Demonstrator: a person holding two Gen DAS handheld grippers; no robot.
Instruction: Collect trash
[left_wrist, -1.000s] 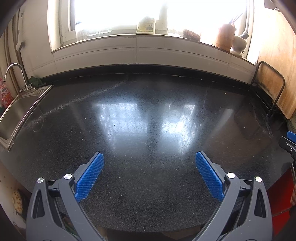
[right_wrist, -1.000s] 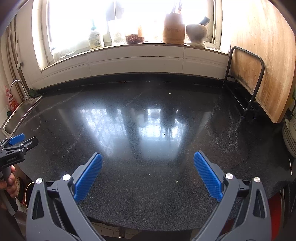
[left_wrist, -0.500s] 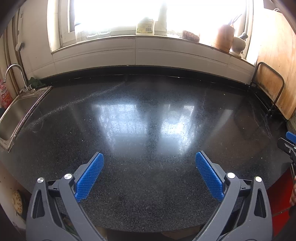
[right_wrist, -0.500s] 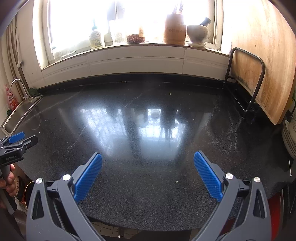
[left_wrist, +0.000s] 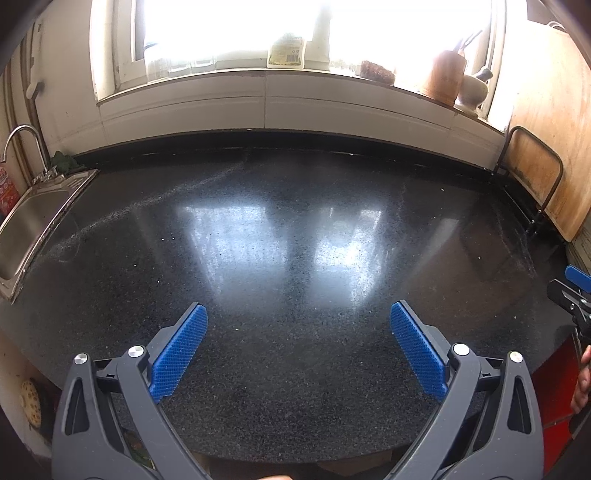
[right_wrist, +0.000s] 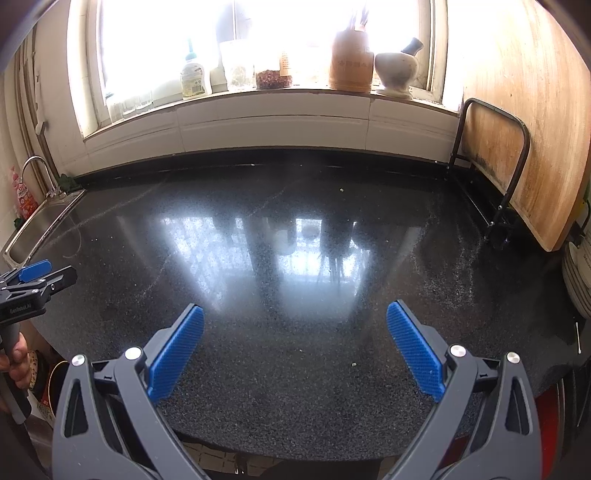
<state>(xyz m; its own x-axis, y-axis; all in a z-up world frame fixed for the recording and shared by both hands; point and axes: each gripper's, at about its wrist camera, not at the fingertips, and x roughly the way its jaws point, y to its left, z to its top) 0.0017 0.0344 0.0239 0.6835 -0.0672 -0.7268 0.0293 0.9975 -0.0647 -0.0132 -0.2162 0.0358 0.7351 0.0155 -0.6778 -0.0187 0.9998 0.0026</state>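
Note:
My left gripper (left_wrist: 298, 325) is open and empty above the near edge of the black speckled counter (left_wrist: 295, 236). My right gripper (right_wrist: 295, 325) is also open and empty above the counter's (right_wrist: 295, 258) near edge. Tiny pale crumbs lie on the counter: one (right_wrist: 354, 364) just ahead of the right gripper, one (right_wrist: 342, 190) near the back wall. A cotton swab (right_wrist: 578, 338) lies at the counter's right edge. The left gripper shows at the left edge of the right wrist view (right_wrist: 40, 277); the right gripper shows at the right edge of the left wrist view (left_wrist: 572, 288).
A steel sink (left_wrist: 29, 221) with a tap is at the left. A wooden board in a black rack (right_wrist: 517, 129) leans at the right. Bottles, jars, a utensil holder (right_wrist: 351, 61) and a mortar stand on the windowsill. Stacked plates (right_wrist: 580, 280) sit at the far right.
Both views have barely shifted; the grippers stay open and hover over the counter's near edge.

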